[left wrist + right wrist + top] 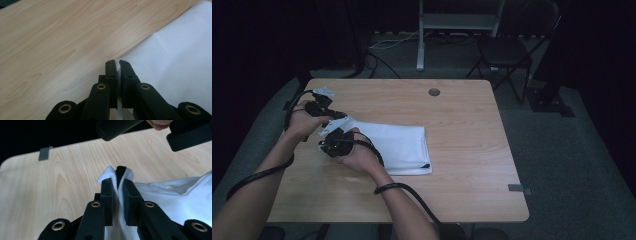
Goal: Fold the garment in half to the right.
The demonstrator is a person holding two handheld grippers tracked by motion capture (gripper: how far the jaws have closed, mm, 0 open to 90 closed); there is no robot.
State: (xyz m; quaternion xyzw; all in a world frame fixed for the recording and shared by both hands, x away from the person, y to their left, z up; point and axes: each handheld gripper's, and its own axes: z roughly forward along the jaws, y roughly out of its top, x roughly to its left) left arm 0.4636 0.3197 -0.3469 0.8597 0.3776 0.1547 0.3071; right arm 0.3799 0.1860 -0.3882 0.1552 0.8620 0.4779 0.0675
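Both grippers (117, 65) (117, 182) pinching white cloth's (404, 145) left edge, long axis left-right across table (462, 115)

A folded white cloth (399, 147) lies on the light wooden table (462, 165), left of centre. Both grippers sit at its left end: the left gripper (332, 116) at the far corner, the right gripper (332, 142) just in front, nearer the person. Behind the table, right, stands a dark folding chair (507, 50).
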